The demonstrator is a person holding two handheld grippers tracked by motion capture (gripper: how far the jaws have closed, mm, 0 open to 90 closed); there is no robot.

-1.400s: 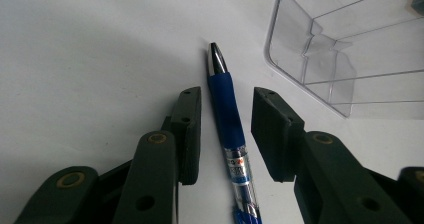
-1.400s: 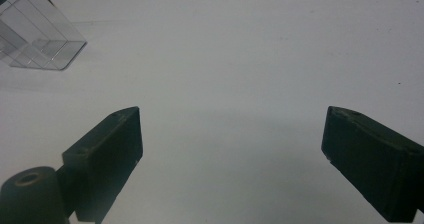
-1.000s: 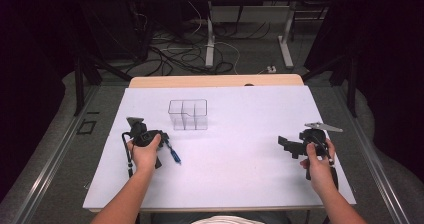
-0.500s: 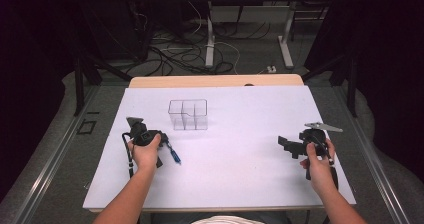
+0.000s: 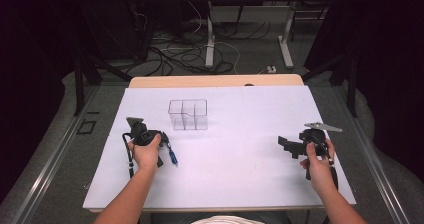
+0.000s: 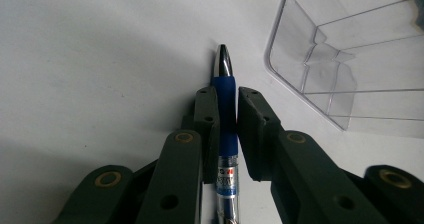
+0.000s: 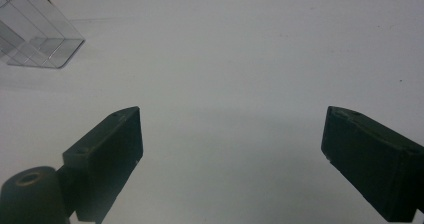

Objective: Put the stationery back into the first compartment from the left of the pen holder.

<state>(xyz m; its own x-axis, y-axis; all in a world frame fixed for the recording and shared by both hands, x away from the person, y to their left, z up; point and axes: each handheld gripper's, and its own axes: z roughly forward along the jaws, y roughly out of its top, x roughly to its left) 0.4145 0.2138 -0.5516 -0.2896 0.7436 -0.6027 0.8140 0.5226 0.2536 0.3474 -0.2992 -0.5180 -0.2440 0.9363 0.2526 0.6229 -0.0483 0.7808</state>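
A blue pen with a silver tip lies on the white table, seen also in the high view. My left gripper straddles its blue grip section. Its jaws have just been closing: the left pad touches the pen and a thin gap remains at the right pad. In the high view the left gripper sits at the table's left, just in front of a clear plastic divided container. My right gripper stands wide open over bare table, at the right side in the high view.
The clear container stands close to the pen tip, to its right in the left gripper view, and far left in the right gripper view. The white table sheet ends near the person's body. Cables and desk legs lie beyond the far edge.
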